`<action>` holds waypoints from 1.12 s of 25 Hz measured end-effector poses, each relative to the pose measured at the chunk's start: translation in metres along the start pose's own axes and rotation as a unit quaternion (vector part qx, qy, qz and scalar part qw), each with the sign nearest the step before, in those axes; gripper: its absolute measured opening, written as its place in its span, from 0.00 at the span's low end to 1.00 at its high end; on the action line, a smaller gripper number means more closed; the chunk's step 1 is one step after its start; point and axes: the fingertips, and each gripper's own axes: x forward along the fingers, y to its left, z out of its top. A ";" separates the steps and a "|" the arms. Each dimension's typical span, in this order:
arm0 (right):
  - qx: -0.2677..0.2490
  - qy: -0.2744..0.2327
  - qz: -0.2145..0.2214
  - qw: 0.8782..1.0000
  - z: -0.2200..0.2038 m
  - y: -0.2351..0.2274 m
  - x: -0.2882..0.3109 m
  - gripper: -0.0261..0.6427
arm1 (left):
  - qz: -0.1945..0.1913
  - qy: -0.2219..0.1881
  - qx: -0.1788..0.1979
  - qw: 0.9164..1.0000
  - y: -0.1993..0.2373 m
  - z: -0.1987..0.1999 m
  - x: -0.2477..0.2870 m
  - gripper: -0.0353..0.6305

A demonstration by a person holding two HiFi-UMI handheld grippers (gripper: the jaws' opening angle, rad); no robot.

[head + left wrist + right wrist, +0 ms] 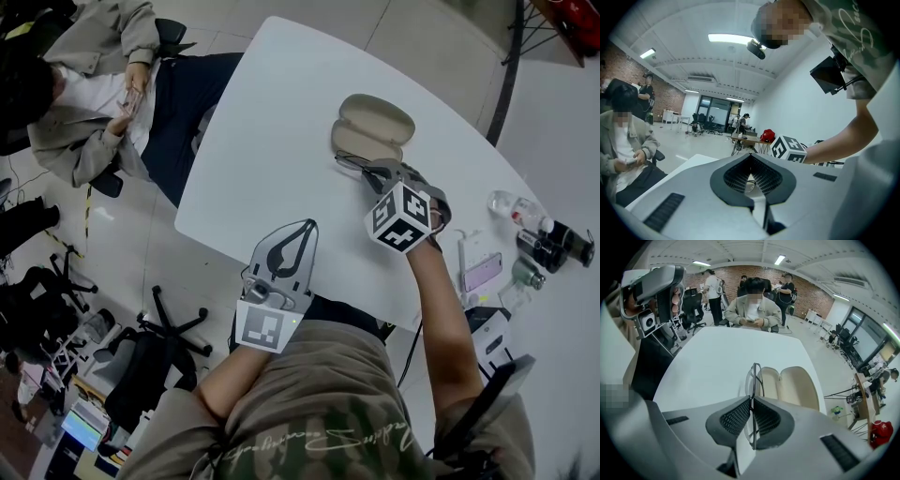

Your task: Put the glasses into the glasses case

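An open beige glasses case [373, 128] lies on the white table [272, 122], both halves facing up and empty. My right gripper [377, 171] is just in front of it, shut on the thin dark-framed glasses [351, 161]. In the right gripper view the glasses [753, 376] stand edge-on between the pads of the right gripper [752, 417], right next to the near half of the case [790, 386]. My left gripper [305, 228] hovers over the table's near edge, shut and holding nothing; the left gripper [751, 179] looks towards the right gripper's marker cube [788, 149].
Small bottles [539, 236] and a pink phone [480, 272] lie on the table to the right. A seated person [94, 94] looks at a phone at the table's far-left side. An office chair [159, 352] stands on the floor at the left.
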 end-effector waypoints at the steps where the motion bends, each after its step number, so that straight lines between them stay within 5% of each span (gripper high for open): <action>1: 0.001 0.001 0.000 1.000 0.000 -0.001 0.001 0.09 | -0.001 0.002 -0.003 1.000 0.000 -0.001 0.000 0.06; 28: 0.022 -0.002 0.023 0.999 -0.003 -0.005 0.016 0.09 | 0.000 0.015 -0.012 1.000 0.006 -0.011 0.008 0.06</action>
